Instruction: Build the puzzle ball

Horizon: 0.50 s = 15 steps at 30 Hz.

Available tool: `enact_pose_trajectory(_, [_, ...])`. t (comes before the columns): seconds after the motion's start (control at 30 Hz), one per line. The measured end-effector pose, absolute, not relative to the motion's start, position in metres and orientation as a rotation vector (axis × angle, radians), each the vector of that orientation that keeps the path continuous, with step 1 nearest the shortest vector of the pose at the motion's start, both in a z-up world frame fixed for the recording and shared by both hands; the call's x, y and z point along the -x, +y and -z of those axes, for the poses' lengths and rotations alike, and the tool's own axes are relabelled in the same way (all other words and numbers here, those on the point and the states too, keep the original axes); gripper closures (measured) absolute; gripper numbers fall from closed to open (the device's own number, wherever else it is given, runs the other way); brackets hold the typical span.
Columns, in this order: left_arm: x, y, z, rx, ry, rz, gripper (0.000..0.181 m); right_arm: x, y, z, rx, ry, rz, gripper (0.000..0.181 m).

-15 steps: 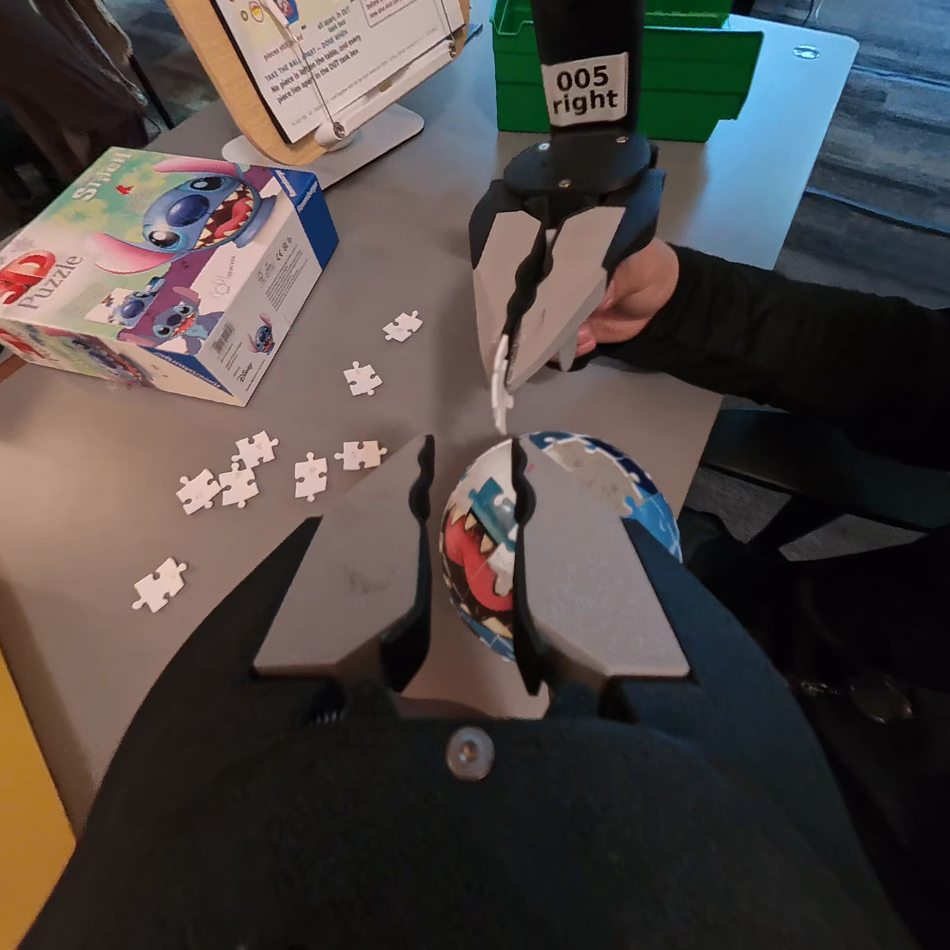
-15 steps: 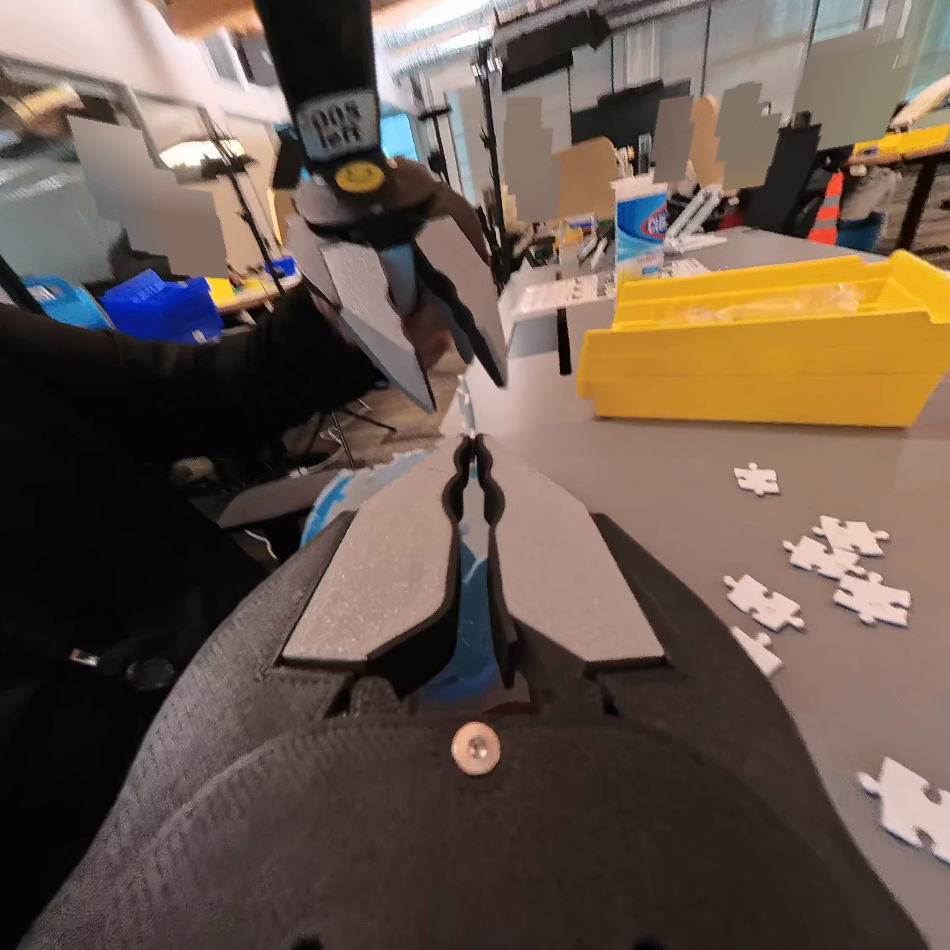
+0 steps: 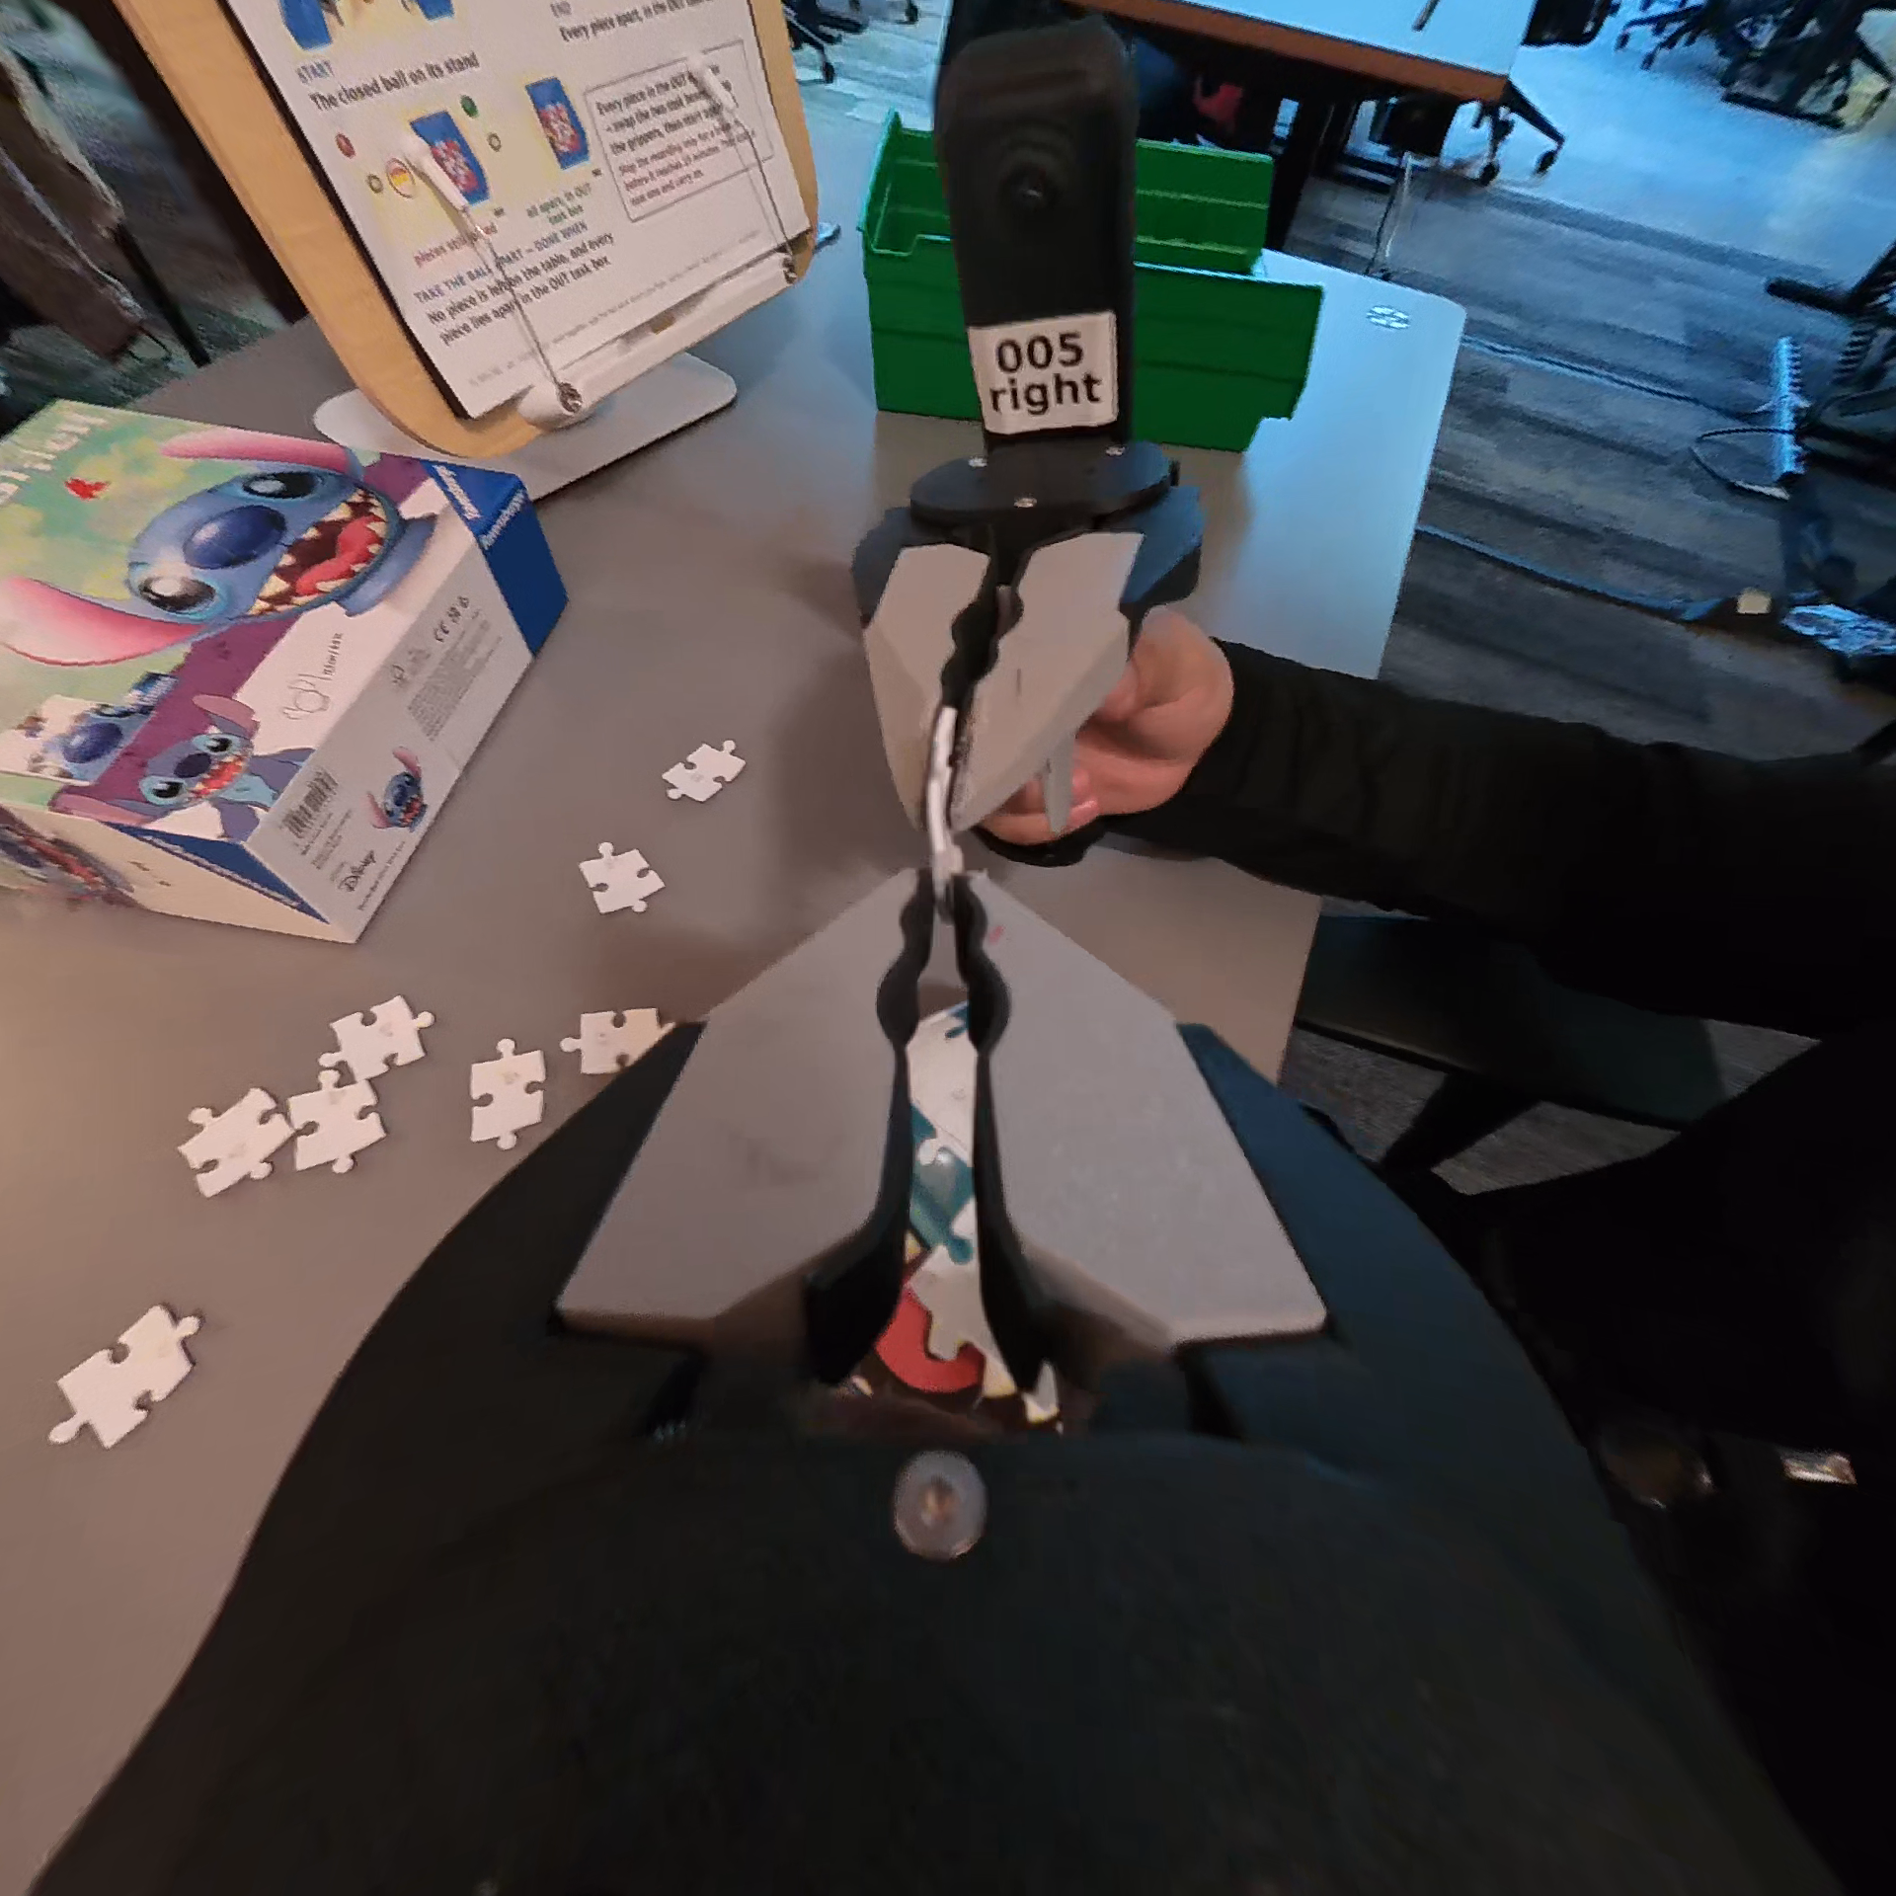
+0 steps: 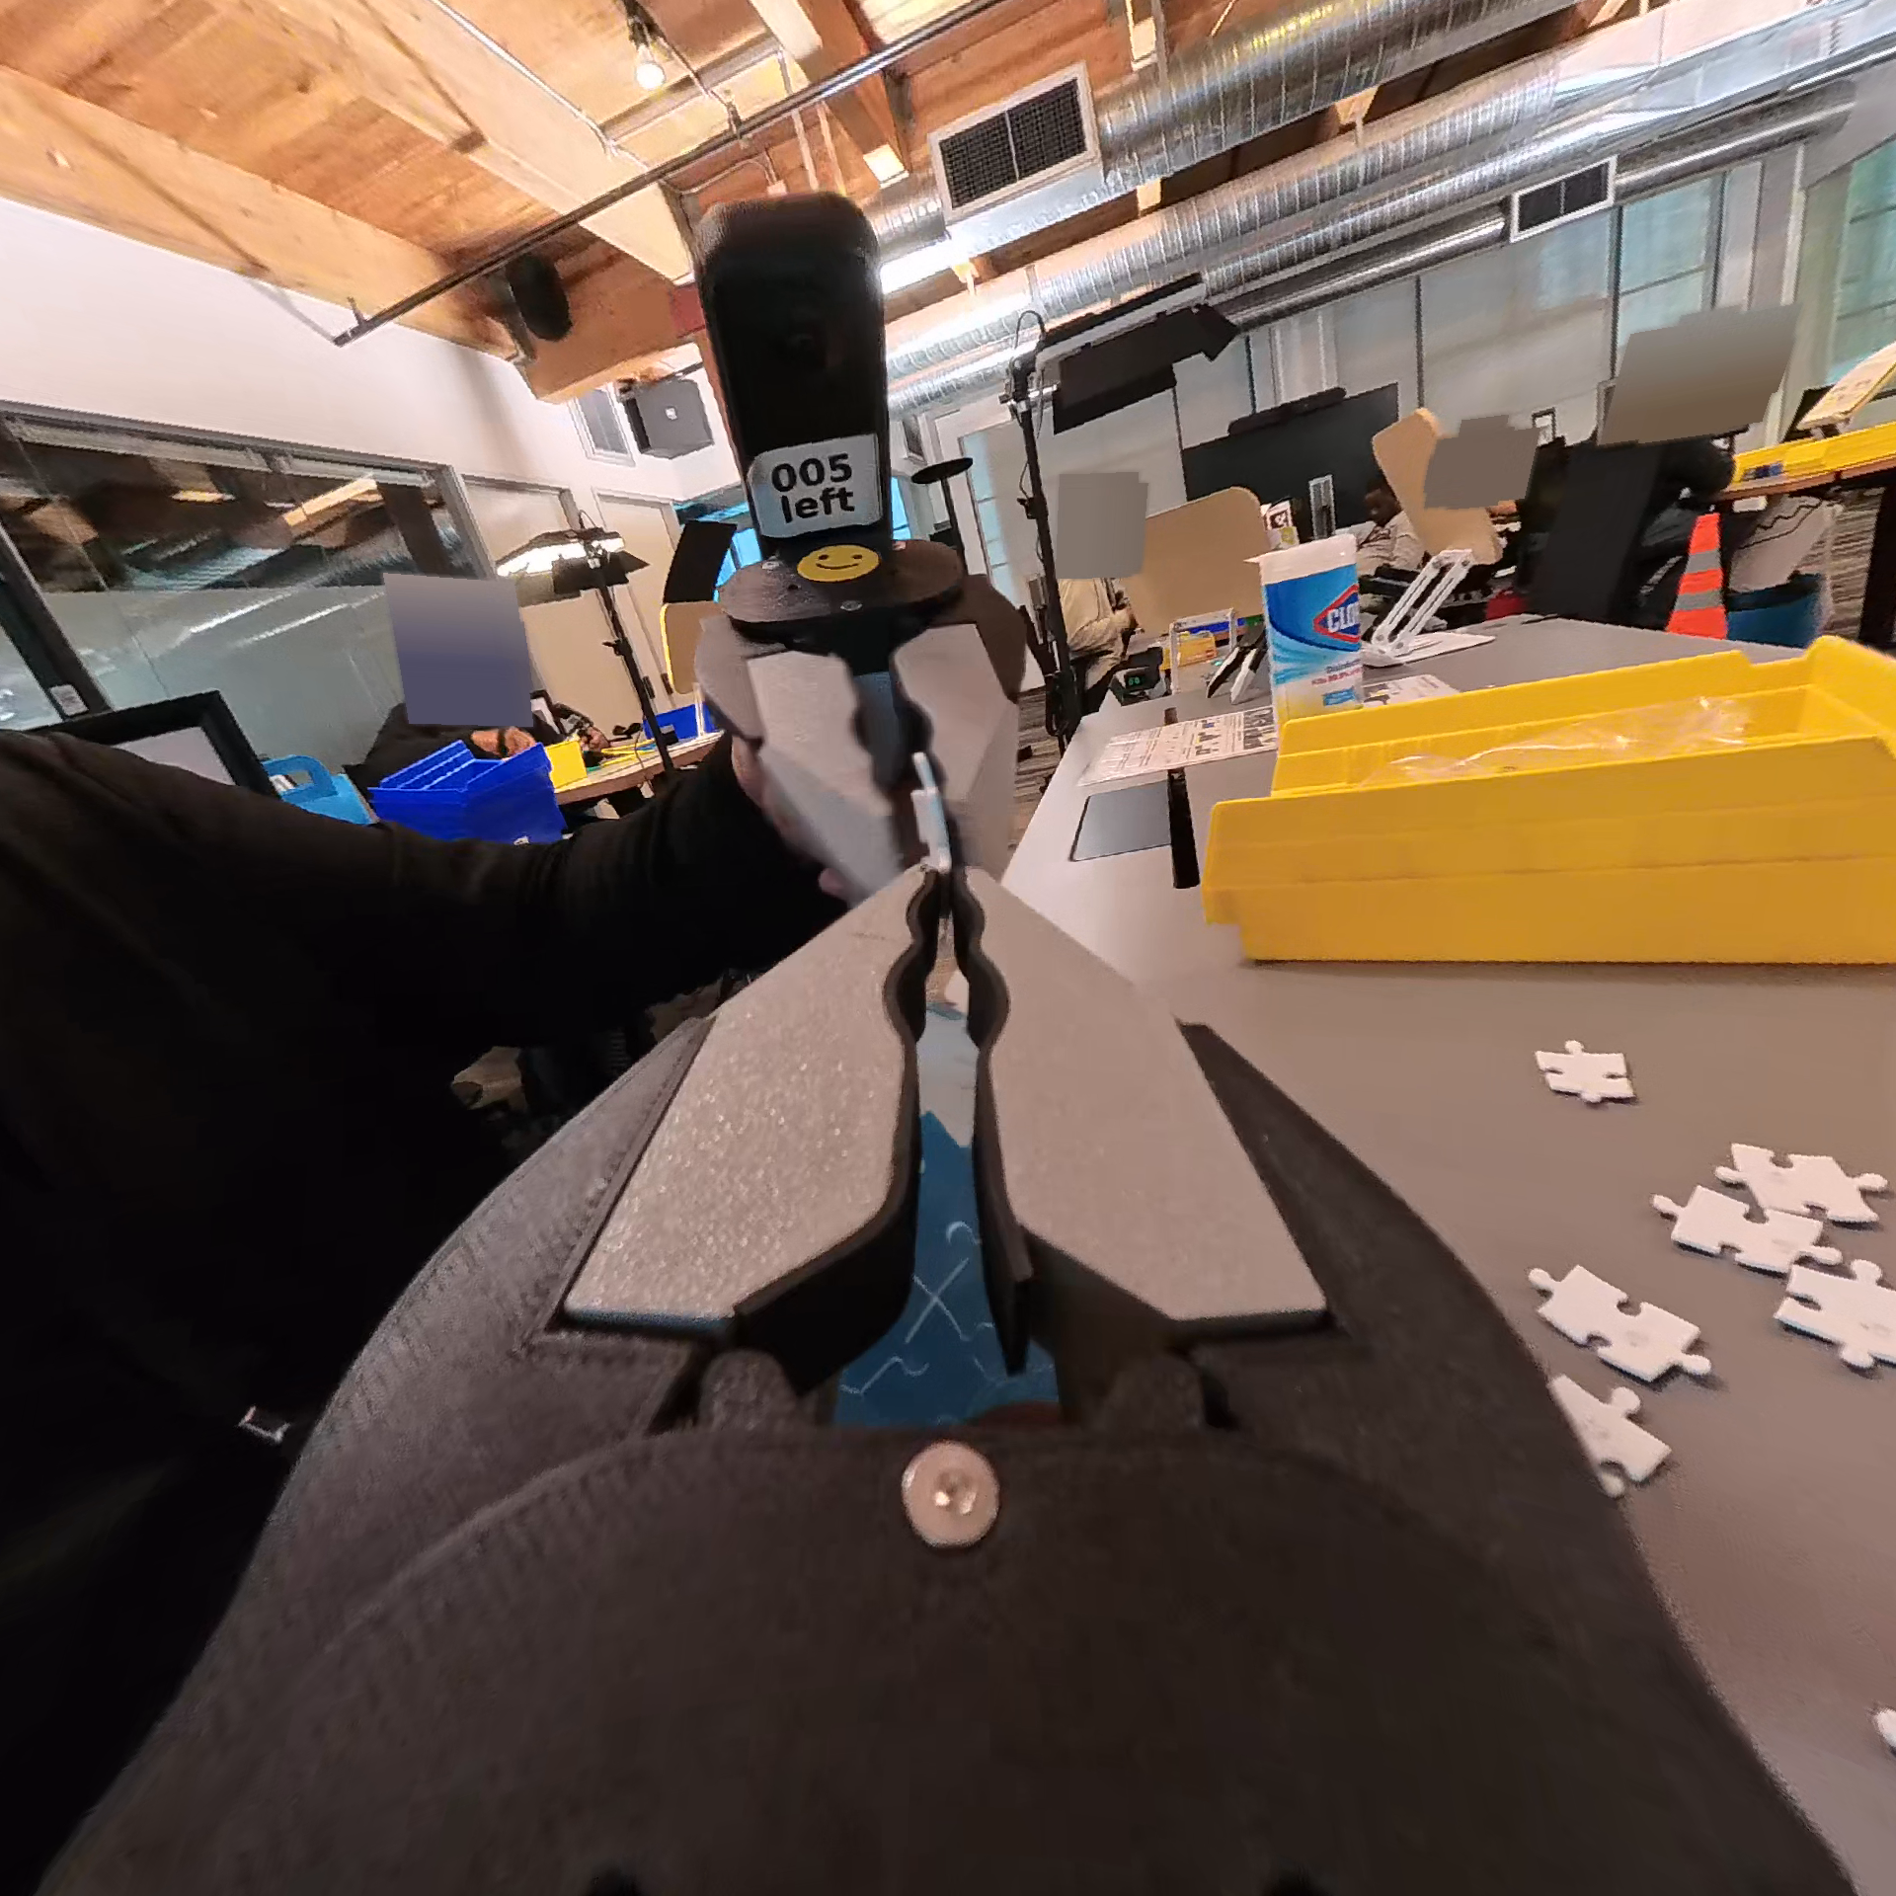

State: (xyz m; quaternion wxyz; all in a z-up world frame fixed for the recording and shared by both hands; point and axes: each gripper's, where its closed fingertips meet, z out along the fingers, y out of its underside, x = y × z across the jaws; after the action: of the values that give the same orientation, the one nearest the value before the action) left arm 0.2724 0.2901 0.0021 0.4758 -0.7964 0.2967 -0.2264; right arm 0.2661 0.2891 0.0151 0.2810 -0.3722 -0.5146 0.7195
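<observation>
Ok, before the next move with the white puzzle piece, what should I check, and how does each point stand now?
1. Right gripper holds the puzzle piece: ok, pinched edge-on between its fingers.
2. Left gripper grips the piece too: cannot tell; its tips only meet the piece's end.
3. Ball is under the grippers: ok, seen through the gap between the left fingers.
4. Open slot on the ball is in view: not ok, the fingers cover most of the ball.
5. Loose pieces on the table lie away from the grippers: ok.
</observation>
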Motion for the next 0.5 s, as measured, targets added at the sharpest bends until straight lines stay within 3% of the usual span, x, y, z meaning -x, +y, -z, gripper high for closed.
enact_pose_trajectory(0.33, [-0.265,0.291,-0.006,1.976,0.825,0.421,0.181,-0.262,0.288,-0.001,1.057,-1.454,-1.867,0.181])
enact_pose_trajectory(0.47, [-0.250,0.290,0.013,2.115,0.950,0.197,0.181,-0.256,0.292,0.022,1.127,-1.568,-1.621,0.181])
enact_pose_trajectory(0.5, [-0.247,0.290,0.016,2.140,0.978,0.141,0.181,-0.255,0.294,0.023,1.120,-1.572,-1.563,0.172])
